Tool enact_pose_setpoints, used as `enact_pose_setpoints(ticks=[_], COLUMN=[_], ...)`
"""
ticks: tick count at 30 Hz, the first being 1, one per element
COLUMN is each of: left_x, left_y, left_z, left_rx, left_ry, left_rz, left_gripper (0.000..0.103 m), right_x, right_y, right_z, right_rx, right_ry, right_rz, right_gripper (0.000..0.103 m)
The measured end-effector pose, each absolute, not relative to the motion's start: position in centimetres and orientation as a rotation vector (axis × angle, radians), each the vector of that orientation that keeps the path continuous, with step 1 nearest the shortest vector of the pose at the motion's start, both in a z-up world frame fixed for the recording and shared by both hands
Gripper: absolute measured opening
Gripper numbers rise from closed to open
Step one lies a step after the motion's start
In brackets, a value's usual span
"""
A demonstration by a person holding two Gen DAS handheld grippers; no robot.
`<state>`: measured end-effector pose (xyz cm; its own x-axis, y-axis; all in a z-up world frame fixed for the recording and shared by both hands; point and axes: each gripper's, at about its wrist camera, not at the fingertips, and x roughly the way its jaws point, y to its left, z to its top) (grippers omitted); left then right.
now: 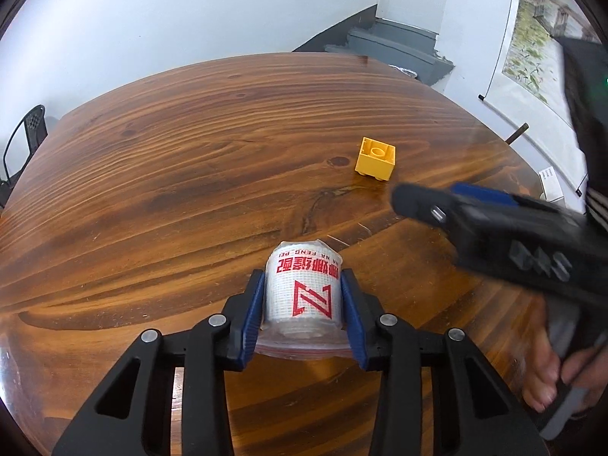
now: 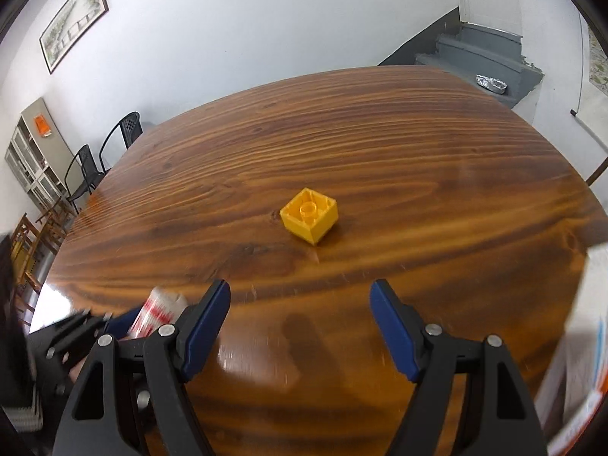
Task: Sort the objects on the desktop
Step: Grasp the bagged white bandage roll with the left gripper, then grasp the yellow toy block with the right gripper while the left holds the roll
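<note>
Wooden table (image 1: 190, 174), left claw (image 1: 304, 285) clamping bandage roll (image 1: 304, 290), right claw (image 2: 300, 292) wide, yellow brick (image 2: 309, 216) ahead

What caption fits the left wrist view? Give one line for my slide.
Left tool shut on a bagged gauze roll above the wooden table, yellow brick ahead.

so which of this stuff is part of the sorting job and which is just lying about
Part of the job:
- bagged white roll with red print, clamped in the left gripper
- yellow toy brick, upside down on the table
- right gripper, open and empty

Just there:
- white box at the right edge
- foil dish on the steps
- chairs
</note>
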<state>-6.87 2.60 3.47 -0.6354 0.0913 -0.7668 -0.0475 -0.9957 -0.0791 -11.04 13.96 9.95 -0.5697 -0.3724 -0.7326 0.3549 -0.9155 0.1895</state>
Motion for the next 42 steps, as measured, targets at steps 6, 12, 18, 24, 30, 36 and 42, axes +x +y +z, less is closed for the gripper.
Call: enact_pose_setpoints(ticks=[6,12,18,24,30,36,42], left_x=[-7.0,-7.2,-7.3,-7.0,-6.2,-5.5,-4.3], left_y=[2.3,2.4,2.5,2.9,3.8,4.4,5.5], left_z=[3.4,3.3,3.2,3.2,4.0,5.0,6.0], left_rx=[-1.307,-1.307,-1.306,-1.300,-1.247,-1.198,-1.138], left_ry=[-0.101,-0.097,-0.088,-0.077,-0.017,-0.008,0.023], left_rz=[2.786,2.790,2.800,2.793,2.820,2.836,2.846], left_gripper=[0.042,0.042,0.042,0.042,0.041,0.041,0.041], right_x=[-14.3,-16.9,-17.5,-16.7,-14.6,-10.6,-5.9], right_y=[12.4,11.2,10.9,12.1,13.5,14.4,15.7], right_z=[9.0,8.1,8.1,8.2,9.6,11.6,13.5], right_rx=[1.191,1.218,1.217,1.218,1.188,1.082,0.934], right_ry=[-0.020,0.013,0.057,0.035,-0.037,-0.033,0.009], right_rz=[-2.487,-2.502,-2.529,-2.545,-2.542,-2.594,-2.695], right_gripper=[0.079,0.079,0.057,0.048,0.048,0.048,0.048])
